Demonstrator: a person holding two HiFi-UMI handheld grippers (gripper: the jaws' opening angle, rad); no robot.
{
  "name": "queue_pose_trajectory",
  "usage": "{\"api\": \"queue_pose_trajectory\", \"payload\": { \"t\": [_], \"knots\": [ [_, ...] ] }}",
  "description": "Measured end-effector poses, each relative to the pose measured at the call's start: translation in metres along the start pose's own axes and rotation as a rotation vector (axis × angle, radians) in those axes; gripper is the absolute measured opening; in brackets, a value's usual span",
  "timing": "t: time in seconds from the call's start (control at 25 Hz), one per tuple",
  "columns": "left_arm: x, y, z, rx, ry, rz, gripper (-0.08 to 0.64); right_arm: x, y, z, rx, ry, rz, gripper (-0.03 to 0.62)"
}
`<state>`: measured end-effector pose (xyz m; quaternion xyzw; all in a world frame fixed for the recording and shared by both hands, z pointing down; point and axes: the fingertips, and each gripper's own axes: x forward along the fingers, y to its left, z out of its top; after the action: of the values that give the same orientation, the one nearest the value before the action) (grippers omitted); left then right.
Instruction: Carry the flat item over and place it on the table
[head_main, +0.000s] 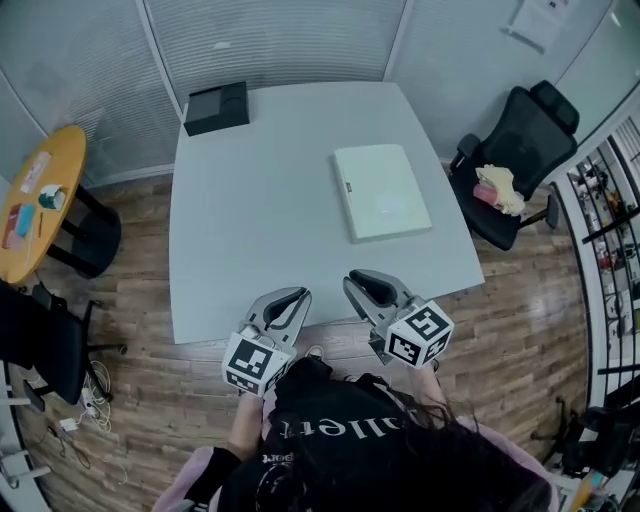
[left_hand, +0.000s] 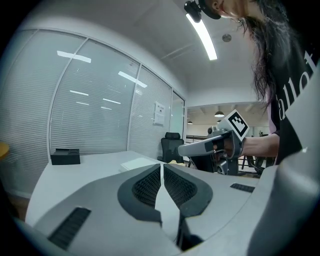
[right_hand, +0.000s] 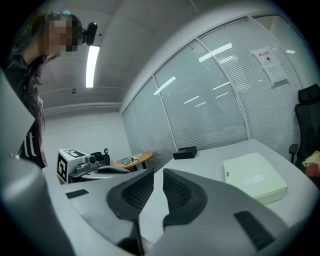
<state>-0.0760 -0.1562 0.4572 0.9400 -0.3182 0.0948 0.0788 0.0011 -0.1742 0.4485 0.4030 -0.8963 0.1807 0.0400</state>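
The flat item (head_main: 381, 191) is a pale greenish-white slab lying on the right half of the grey table (head_main: 250, 220). It also shows in the right gripper view (right_hand: 255, 177) and faintly in the left gripper view (left_hand: 134, 164). Both grippers hover side by side at the table's near edge, well short of the slab. My left gripper (head_main: 295, 296) has its ribbed pads together with nothing between them (left_hand: 162, 167). My right gripper (head_main: 356, 279) is likewise shut and empty (right_hand: 158, 172), pointing toward the slab's left side.
A black box (head_main: 216, 107) sits at the table's far left corner. A black office chair (head_main: 520, 150) holding a yellow bundle (head_main: 500, 187) stands to the right of the table. A round orange side table (head_main: 40, 200) and another dark chair (head_main: 40, 340) are at the left.
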Motion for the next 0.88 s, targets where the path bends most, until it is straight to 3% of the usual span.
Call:
{"api": "queue_pose_trajectory", "payload": {
  "t": [0.36,0.88],
  "knots": [
    [-0.006,-0.058,-0.001,-0.009,0.010,0.048,0.037,-0.058,0.012,-0.017,-0.050,0.006,0.032,0.061],
    [-0.035,-0.151,-0.012,-0.019,0.015,0.173,0.037,-0.135,0.032,-0.047,-0.084,0.026,0.119,0.052]
  ]
}}
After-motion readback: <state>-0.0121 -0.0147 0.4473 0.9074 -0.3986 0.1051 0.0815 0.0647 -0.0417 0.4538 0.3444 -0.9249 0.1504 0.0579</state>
